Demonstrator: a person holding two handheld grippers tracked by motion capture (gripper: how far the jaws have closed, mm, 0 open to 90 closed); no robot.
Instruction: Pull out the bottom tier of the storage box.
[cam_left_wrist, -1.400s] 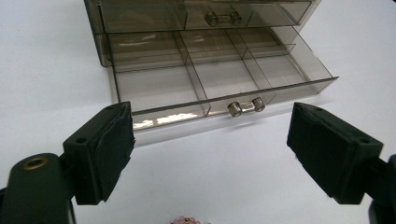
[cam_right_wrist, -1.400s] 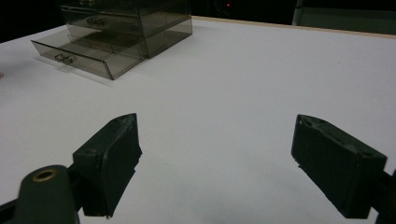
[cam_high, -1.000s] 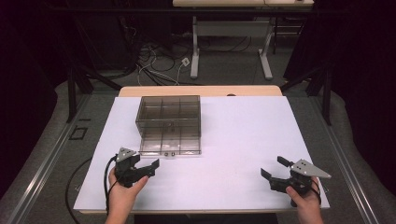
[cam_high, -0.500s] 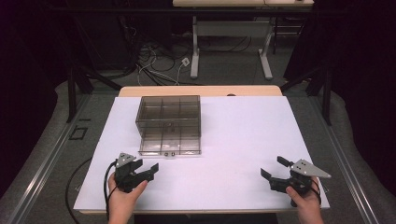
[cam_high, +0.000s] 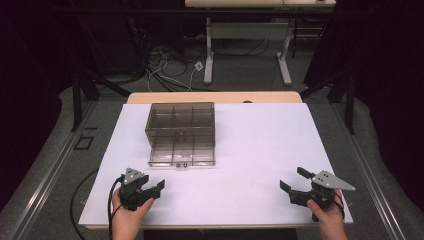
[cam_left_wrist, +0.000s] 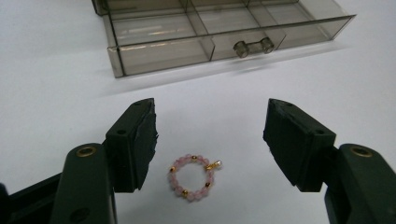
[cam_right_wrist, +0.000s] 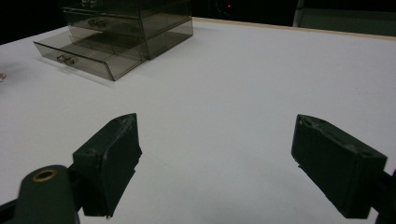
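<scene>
A small ring of pink beads with gold spacers and a clasp, a bracelet (cam_left_wrist: 192, 177), lies flat on the white table. My left gripper (cam_left_wrist: 210, 112) hovers over it, open, one black jaw on each side and neither touching it. In the high view the left gripper (cam_high: 152, 185) sits near the front left edge. A smoky clear drawer box (cam_high: 181, 120) stands beyond it, its bottom drawer (cam_high: 182, 156) pulled out and looking empty. My right gripper (cam_high: 294, 179) rests at the front right, open, with nothing between its jaws (cam_right_wrist: 217, 121).
The white table top (cam_high: 260, 145) stretches wide between the box and the right gripper. The pulled-out drawer (cam_left_wrist: 224, 37) has dividers and a small clear handle (cam_left_wrist: 253, 46). A black cable (cam_high: 75, 200) trails off the left edge. Dark floor, cables and desk legs lie beyond.
My left gripper has drawn slightly back toward the near edge. The right gripper and the box have not moved.
</scene>
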